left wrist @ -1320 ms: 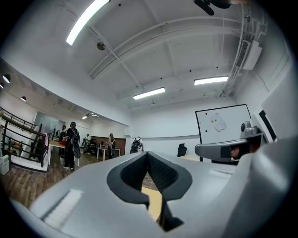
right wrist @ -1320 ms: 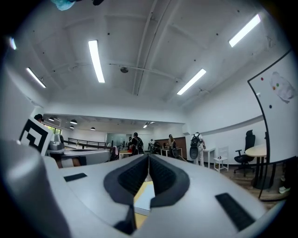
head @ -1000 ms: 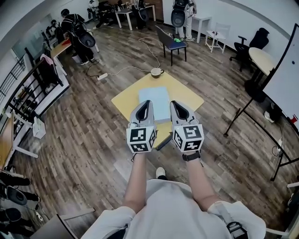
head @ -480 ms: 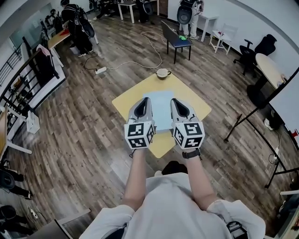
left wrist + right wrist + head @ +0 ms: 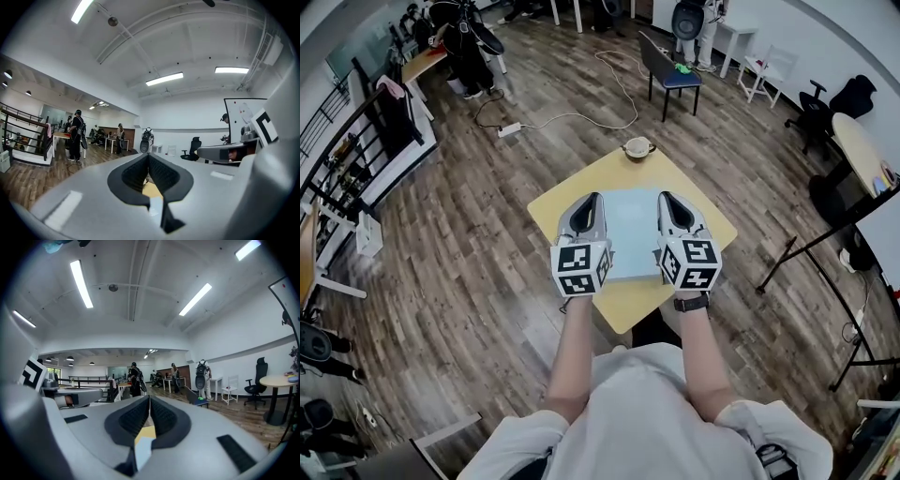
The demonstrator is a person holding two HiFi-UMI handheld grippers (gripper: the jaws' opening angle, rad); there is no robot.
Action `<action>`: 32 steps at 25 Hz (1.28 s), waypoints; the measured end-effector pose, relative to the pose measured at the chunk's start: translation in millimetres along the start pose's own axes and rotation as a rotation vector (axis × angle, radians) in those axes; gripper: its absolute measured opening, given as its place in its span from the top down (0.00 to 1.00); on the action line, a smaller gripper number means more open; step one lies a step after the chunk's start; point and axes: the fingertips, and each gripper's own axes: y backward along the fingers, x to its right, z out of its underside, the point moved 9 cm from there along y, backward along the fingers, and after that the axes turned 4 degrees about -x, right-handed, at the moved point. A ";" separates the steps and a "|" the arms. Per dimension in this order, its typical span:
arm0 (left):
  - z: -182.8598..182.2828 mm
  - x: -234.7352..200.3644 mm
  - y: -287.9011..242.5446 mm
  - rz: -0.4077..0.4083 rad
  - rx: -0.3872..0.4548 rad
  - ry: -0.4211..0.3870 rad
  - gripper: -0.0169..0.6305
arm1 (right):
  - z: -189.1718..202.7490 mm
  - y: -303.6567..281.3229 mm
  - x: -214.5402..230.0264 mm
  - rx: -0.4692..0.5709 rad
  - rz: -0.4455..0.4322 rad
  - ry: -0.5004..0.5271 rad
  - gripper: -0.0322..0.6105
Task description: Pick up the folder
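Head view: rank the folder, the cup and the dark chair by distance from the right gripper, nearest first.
1. Folder: on the yellow table, just left of the right gripper.
2. Cup: at the table's far corner.
3. Dark chair: on the floor beyond the table.

L tongs [image 5: 591, 201] & R tongs [image 5: 667, 199] moved fwd over table [image 5: 705, 214], now flanking folder [image 5: 630, 234].

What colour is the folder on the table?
The folder is pale blue; head view shows it best.
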 end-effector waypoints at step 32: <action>166.8 -66.4 -137.1 -0.040 -0.543 0.207 0.83 | 161.2 -147.8 86.9 -0.448 -0.109 -0.122 0.91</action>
